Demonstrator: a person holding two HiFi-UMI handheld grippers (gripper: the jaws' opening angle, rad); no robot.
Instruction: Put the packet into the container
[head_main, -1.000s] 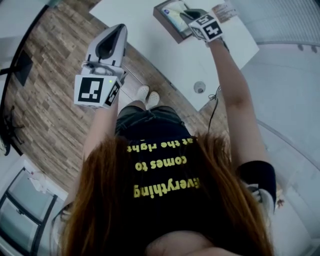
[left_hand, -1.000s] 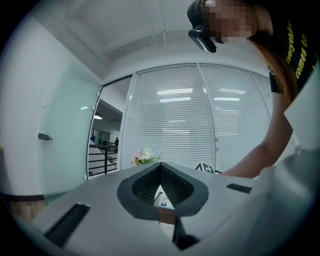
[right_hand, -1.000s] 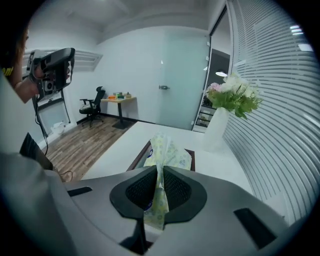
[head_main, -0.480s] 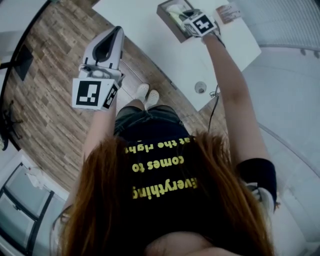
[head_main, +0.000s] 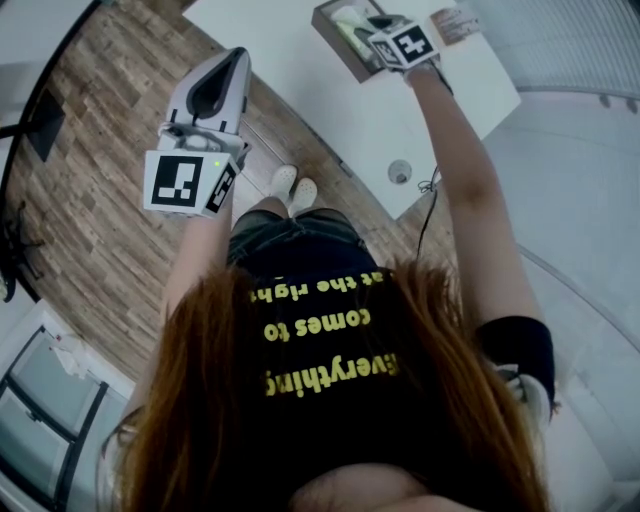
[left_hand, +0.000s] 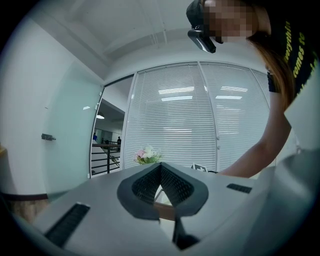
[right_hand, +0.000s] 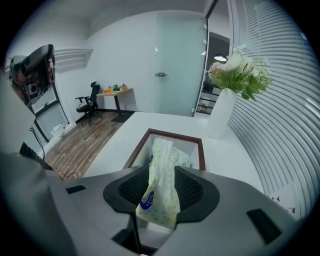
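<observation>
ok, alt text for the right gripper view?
The right gripper has just been opening its jaws, with a yellow packet between them, over a brown-rimmed container on a white table. A vase of flowers stands beyond, beside window blinds.

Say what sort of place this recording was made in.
Most likely an office or meeting room: a white table, slatted blinds across a glazed wall, and a desk with an office chair near a frosted glass door.

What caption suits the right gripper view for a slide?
Right gripper, jaws just opening, packet between them, over the container.
</observation>
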